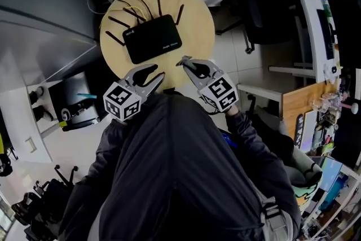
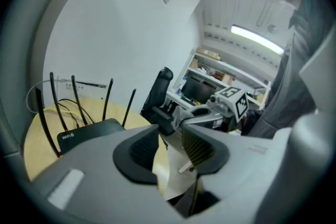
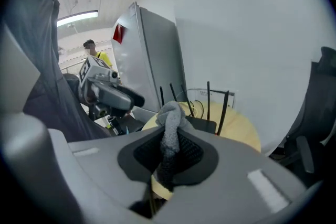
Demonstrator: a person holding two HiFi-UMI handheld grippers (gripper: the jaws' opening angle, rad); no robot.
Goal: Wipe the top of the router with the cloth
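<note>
– Router [image 1: 152,38] first: where does it sit?
– On the round wooden table [image 1: 198,20], upper centre of the head view. It lies flat and black, with its antennas [image 1: 159,5] fanned toward the top of the frame. Nothing rests on its lid.
– And the two grippers?
– Both hover at the table's near edge, just below the router in the frame, and neither touches it. The left gripper [image 1: 159,71] has its jaws apart with nothing between them. The right gripper [image 1: 185,62] is clamped on the grey cloth [image 3: 169,119], and a bunched end of it pokes out past the jaws.
– So no wiping yet?
– I judge not, since the cloth is clear of the casing.
– How should the stroke go?
– Lower the right gripper so that only the protruding cloth meets the lid. The hard jaw tips could scuff it. Press lightly, because the router looks light and may skid on the smooth wood. The free left gripper could brace its near edge. Sweep across the frame, short of the antennas, which could snag the cloth.
</note>
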